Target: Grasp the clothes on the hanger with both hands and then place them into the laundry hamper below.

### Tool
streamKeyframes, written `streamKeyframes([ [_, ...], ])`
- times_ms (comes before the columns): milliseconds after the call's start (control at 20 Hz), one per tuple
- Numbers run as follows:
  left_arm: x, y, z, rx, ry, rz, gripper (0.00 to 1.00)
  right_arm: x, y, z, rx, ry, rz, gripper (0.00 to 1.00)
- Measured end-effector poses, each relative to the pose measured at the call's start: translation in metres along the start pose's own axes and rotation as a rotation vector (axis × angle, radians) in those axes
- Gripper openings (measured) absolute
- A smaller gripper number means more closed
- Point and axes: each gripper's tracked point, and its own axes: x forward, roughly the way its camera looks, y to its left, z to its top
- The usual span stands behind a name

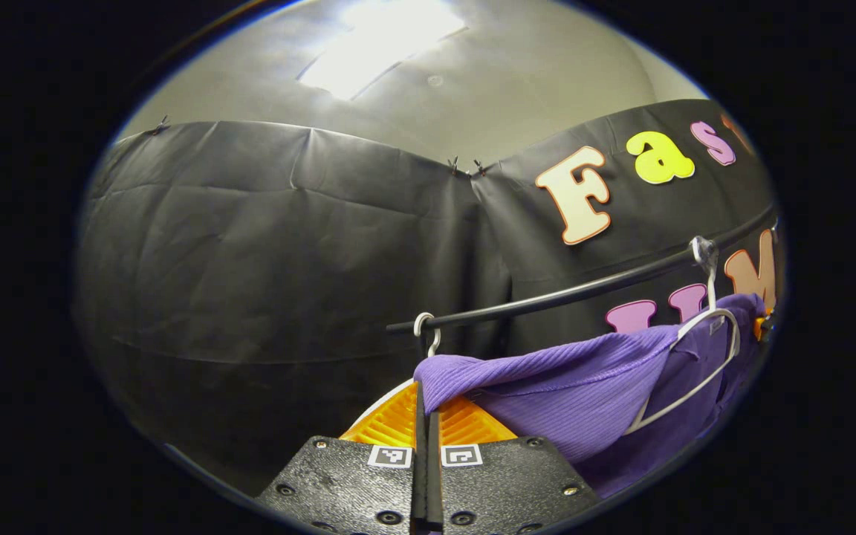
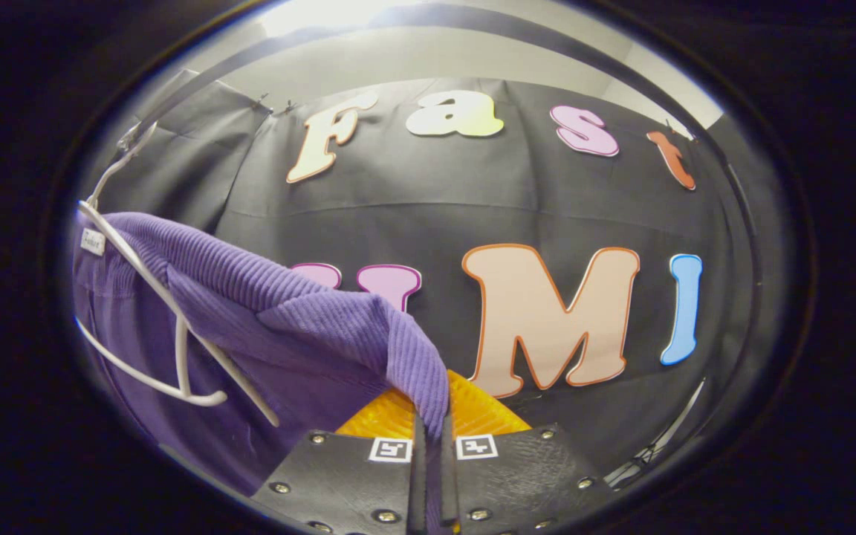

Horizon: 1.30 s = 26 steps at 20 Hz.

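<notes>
A purple ribbed knit garment (image 1: 584, 379) hangs on a thin white wire hanger (image 1: 699, 371), stretched sideways below a black horizontal rail (image 1: 591, 286). The left gripper (image 1: 426, 416) has its fingers pressed together on one edge of the garment. The right gripper (image 2: 432, 431) is clamped on the opposite edge (image 2: 413, 357), beside the hanger (image 2: 168, 327). A second white hook (image 1: 428, 327) hangs from the rail's end.

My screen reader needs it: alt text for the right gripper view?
The right gripper is shut on a shoulder edge of the purple ribbed garment, which hangs on a white hanger to its left.
</notes>
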Motion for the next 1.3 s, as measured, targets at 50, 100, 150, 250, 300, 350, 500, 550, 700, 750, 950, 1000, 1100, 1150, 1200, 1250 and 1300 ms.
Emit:
streamKeyframes([
  [50, 0.004, 0.001, 0.002, 0.002, -0.007, 0.001, 0.00, 0.002, 0.000, 0.001, 0.005, -0.001, 0.001, 0.07],
  [100, 0.007, 0.002, 0.003, 0.001, -0.015, -0.002, 0.00, 0.003, 0.001, 0.001, 0.008, 0.000, 0.000, 0.07],
  [150, 0.010, 0.002, 0.006, 0.001, -0.023, -0.003, 0.00, 0.004, 0.003, 0.000, 0.011, 0.003, 0.002, 0.07],
  [250, 0.018, 0.004, 0.011, -0.002, -0.041, -0.005, 0.00, 0.003, 0.006, 0.000, 0.013, 0.006, 0.008, 0.07],
  [300, 0.021, 0.005, 0.014, -0.006, -0.049, -0.005, 0.00, 0.004, 0.007, -0.001, 0.012, 0.006, 0.010, 0.07],
  [350, 0.025, 0.007, 0.017, -0.007, -0.055, -0.001, 0.00, 0.003, 0.009, -0.002, 0.010, 0.008, 0.012, 0.07],
  [500, 0.037, 0.010, 0.018, -0.013, -0.066, 0.007, 0.00, 0.004, 0.014, -0.007, 0.009, 0.012, 0.024, 0.07],
  [550, 0.038, 0.010, 0.015, -0.008, -0.062, 0.009, 0.02, 0.006, 0.015, -0.007, 0.007, 0.013, 0.025, 0.07],
  [700, 0.042, 0.010, -0.001, -0.004, -0.033, 0.009, 0.02, 0.009, 0.019, -0.019, 0.004, 0.039, 0.031, 0.07],
  [750, 0.043, 0.008, -0.008, -0.005, -0.018, 0.006, 0.00, 0.009, 0.020, -0.024, 0.001, 0.051, 0.035, 0.07],
  [950, 0.036, 0.006, -0.038, 0.010, 0.036, 0.003, 0.00, 0.009, 0.020, -0.039, -0.032, 0.078, 0.033, 0.07],
  [1000, 0.035, 0.004, -0.043, 0.014, 0.045, 0.002, 0.00, 0.007, 0.021, -0.044, -0.036, 0.085, 0.031, 0.07],
  [1100, 0.030, 0.003, -0.054, 0.023, 0.060, -0.003, 0.00, 0.005, 0.019, -0.050, -0.050, 0.097, 0.028, 0.07],
  [1150, 0.026, 0.003, -0.058, 0.027, 0.069, -0.005, 0.00, 0.003, 0.019, -0.053, -0.056, 0.103, 0.027, 0.07],
  [1200, 0.024, 0.002, -0.063, 0.030, 0.077, -0.005, 0.00, 0.000, 0.019, -0.056, -0.062, 0.109, 0.027, 0.07],
  [1250, 0.021, 0.001, -0.068, 0.030, 0.086, -0.007, 0.00, -0.003, 0.018, -0.058, -0.068, 0.114, 0.028, 0.07],
  [1300, 0.018, -0.001, -0.074, 0.031, 0.095, -0.010, 0.02, -0.006, 0.018, -0.061, -0.075, 0.119, 0.029, 0.07],
])
